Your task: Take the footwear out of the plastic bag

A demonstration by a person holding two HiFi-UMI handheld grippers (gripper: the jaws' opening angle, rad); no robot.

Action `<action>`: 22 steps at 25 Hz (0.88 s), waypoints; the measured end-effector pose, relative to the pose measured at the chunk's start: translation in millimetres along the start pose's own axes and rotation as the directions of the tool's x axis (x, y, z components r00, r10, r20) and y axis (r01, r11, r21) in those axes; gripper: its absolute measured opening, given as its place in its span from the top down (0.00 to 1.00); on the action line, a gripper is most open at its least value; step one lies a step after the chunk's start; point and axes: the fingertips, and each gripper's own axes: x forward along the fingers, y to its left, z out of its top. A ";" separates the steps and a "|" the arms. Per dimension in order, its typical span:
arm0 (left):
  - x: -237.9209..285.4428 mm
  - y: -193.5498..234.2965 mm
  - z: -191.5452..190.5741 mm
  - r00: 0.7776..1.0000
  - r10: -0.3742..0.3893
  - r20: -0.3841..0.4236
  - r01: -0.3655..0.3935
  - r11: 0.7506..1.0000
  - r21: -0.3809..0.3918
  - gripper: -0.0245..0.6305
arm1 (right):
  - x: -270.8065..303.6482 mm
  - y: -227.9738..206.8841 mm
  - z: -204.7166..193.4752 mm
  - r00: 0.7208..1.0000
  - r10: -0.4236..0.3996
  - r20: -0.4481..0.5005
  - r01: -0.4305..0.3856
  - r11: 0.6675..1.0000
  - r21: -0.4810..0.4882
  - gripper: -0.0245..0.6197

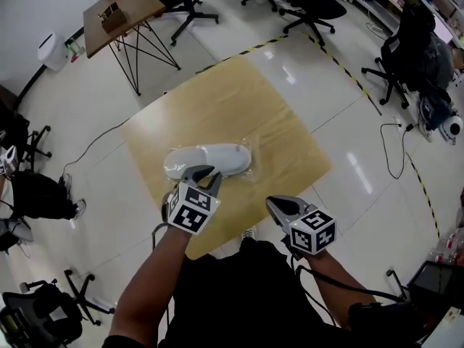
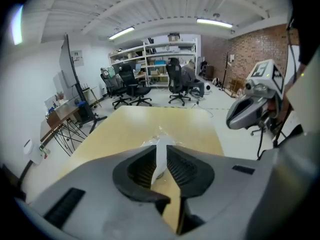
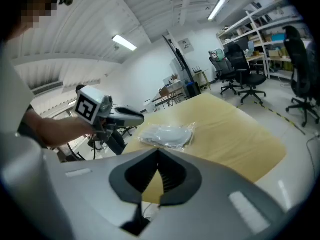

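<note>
A white slipper sealed in a clear plastic bag lies on the light wooden table, toward its near left. My left gripper is at the bag's near edge. In the left gripper view its jaws stand a narrow way apart, and the white bagged slipper fills the gap between the pads. My right gripper hovers over the table's near edge, right of the bag, shut and empty. The right gripper view shows the bag ahead, the left gripper beside it, and the right gripper's own jaws closed.
Beyond the table to the left stands a small brown desk on wire legs. Black office chairs stand at the back and right. Yellow-black floor tape runs past the table's far right corner, and a cable lies on the floor.
</note>
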 end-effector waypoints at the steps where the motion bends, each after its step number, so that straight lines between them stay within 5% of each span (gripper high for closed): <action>1: 18.3 8.2 -2.2 0.999 0.010 -0.038 -0.009 1.000 0.018 0.85 | 3.5 -7.2 1.3 1.000 -0.006 -0.013 0.006 1.000 -0.027 0.96; 5: 76.5 30.8 -28.9 0.986 -0.025 -0.164 0.030 0.999 0.022 0.85 | 4.1 -13.5 6.2 1.000 -0.013 -0.024 0.011 0.997 -0.076 0.96; 8: 103.8 42.6 -53.5 0.970 -0.050 -0.239 0.050 0.999 -0.005 0.81 | 1.1 -28.7 4.0 1.000 -0.030 -0.009 0.030 0.999 -0.020 0.96; 12: 104.1 34.1 -66.2 0.974 -0.069 -0.218 0.056 0.996 -0.064 0.82 | -2.1 -38.4 -12.0 0.999 -0.032 -0.027 0.033 0.998 0.055 0.96; 18: 79.4 10.0 -90.9 0.971 -0.063 -0.231 0.046 0.996 -0.080 0.84 | 24.9 -47.3 10.1 0.998 -0.010 -0.055 0.006 0.998 -0.063 0.96; 22: 66.4 2.4 -105.6 0.975 -0.048 -0.218 0.008 0.984 -0.180 0.85 | 60.1 -49.9 37.4 0.999 -0.037 -0.040 0.026 0.968 -0.251 0.96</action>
